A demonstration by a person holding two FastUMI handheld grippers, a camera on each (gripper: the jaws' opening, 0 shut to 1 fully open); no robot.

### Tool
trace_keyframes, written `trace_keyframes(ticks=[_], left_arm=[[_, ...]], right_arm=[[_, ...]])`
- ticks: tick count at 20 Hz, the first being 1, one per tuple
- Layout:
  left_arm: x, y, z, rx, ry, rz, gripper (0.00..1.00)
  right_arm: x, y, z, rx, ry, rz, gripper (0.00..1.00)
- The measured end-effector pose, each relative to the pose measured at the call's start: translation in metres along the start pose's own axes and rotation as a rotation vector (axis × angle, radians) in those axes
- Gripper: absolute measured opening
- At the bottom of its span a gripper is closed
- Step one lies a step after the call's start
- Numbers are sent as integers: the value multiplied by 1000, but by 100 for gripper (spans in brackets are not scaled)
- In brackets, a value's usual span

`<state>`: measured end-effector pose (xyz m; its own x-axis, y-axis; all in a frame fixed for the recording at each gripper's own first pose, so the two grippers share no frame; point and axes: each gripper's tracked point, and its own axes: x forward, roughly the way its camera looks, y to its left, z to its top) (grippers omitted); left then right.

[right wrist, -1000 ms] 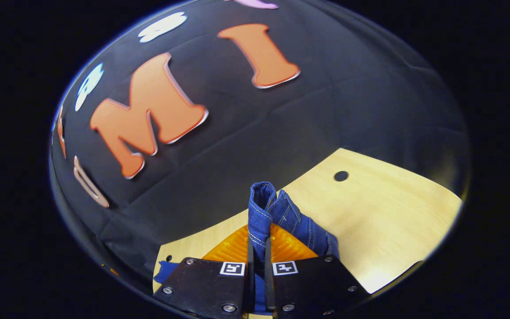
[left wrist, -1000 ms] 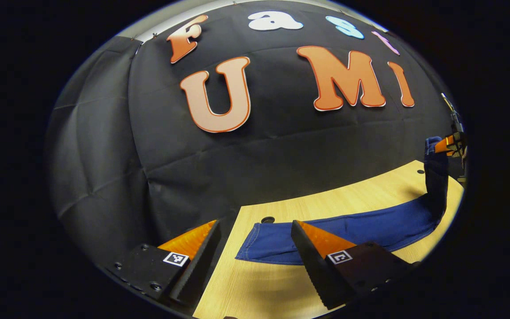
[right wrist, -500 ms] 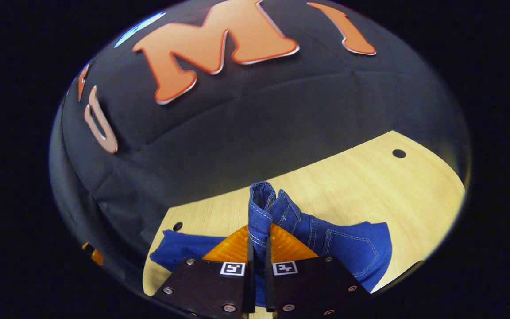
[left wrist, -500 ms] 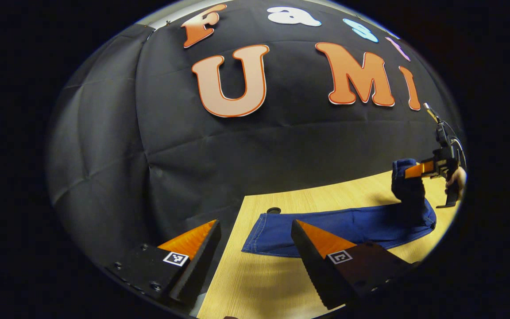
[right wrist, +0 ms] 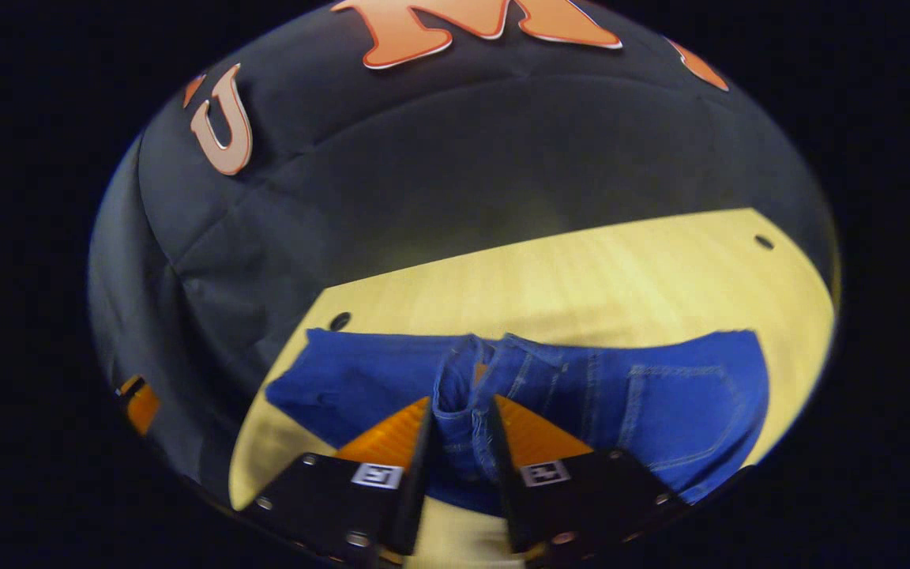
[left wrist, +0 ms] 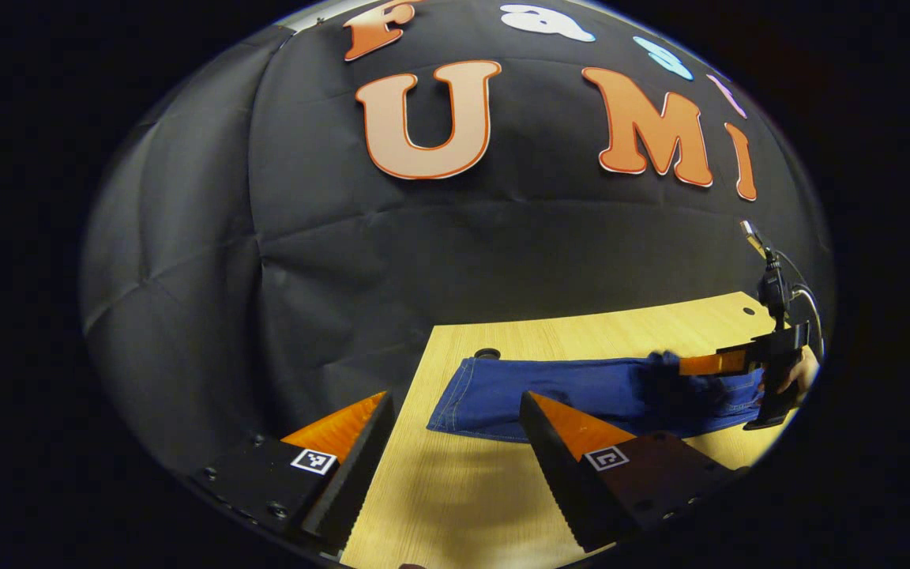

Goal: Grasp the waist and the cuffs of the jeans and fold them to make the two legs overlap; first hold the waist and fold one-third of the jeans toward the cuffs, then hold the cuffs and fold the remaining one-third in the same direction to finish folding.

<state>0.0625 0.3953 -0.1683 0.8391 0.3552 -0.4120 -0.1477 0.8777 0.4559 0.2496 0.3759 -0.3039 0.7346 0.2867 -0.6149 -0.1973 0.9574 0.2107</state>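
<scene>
Blue jeans (left wrist: 565,391) lie lengthwise on the wooden table (left wrist: 455,490), legs stacked. Their cuff end is just beyond my left gripper (left wrist: 455,399), which hovers open over the table's left end with nothing between its fingers. In the right gripper view the waist part (right wrist: 660,395), back pocket up, is laid down over the legs. My right gripper (right wrist: 459,401) is low over it; its jaws stand slightly parted with a bunch of waist fabric (right wrist: 463,379) loose between them. In the left gripper view the right gripper (left wrist: 688,365) rests at the jeans' far end, held by a hand (left wrist: 806,371).
The black cloth wall rises right behind the table. Small round holes mark the tabletop (left wrist: 487,353) (right wrist: 763,242). Bare wood (right wrist: 581,269) lies behind the jeans, and more (left wrist: 423,506) lies in front of the cuffs. A cable runs up from the right gripper.
The right gripper has carried the raised waist down and toward the cuffs, laying it on the legs, and its jaws have parted. The left gripper stays open, almost still.
</scene>
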Motion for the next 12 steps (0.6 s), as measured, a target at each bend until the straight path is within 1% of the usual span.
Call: trace_keyframes(ticks=[2,3,4,6,7,8,9,11,12], left_arm=[[2,4,-4,-21,8,-3,98],[4,6,-7,-34,17,-5,98],[8,10,-11,-48,30,-9,98],[18,19,-20,-82,67,-23,98],[26,23,-25,-110,89,-37,98],[34,26,-31,-159,108,-62,98],[43,25,-36,-231,138,-107,98],[64,19,-47,-415,207,-204,99],[77,17,-60,-507,247,-236,98]], right_arm=[[-7,-6,3,-32,-19,-33,66],[-9,-8,2,-45,-18,-40,98],[-12,-10,3,-55,-16,-42,96],[-19,-14,7,-70,-18,-46,97],[-25,-14,11,-74,-25,-47,97],[-29,-15,15,-79,-33,-46,98],[-34,-16,19,-84,-37,-42,98],[-44,-18,24,-102,-44,-39,97],[-49,-21,26,-118,-47,-45,97]])
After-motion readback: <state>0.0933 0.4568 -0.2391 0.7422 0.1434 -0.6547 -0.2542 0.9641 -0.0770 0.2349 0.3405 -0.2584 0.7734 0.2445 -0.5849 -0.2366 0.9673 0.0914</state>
